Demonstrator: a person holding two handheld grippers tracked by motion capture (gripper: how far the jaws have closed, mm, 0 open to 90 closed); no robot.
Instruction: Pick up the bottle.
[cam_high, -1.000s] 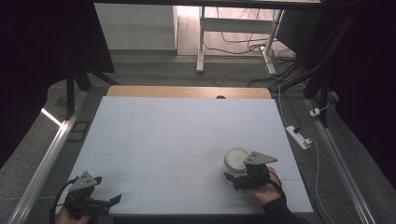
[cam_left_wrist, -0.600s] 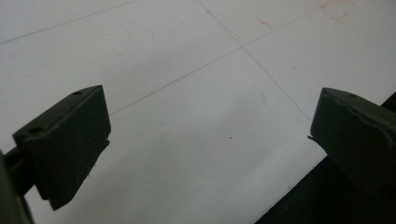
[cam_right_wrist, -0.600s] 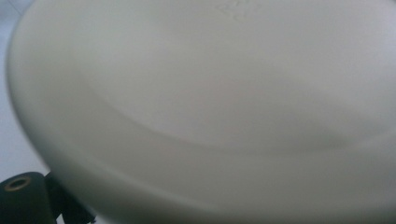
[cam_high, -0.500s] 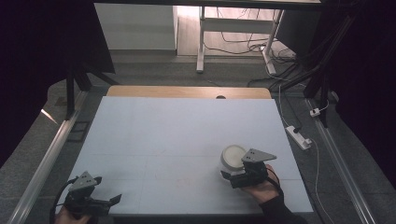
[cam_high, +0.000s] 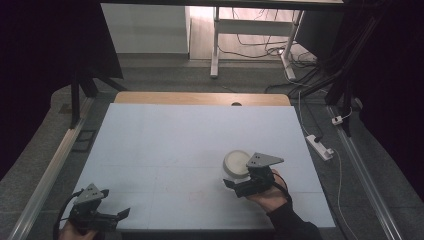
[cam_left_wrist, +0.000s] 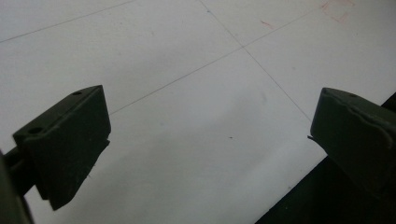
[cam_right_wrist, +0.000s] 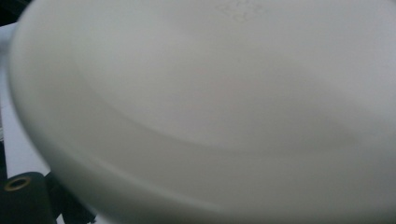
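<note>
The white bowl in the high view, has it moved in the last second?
Yes. The white bowl, at the right tongs, has shifted slightly left, away from the table's right edge, and a little toward its near edge.

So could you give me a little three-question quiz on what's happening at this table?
1. True or false: the left gripper holds something between its jaws.
2. What is the right gripper right up against? A) white bowl B) red cup C) wooden block
3. Fill in: the white bowl sits toward the table's near-____ side.

Key:
1. False; the left gripper view has the jaws wide apart over bare table.
2. A.
3. Right.
</note>
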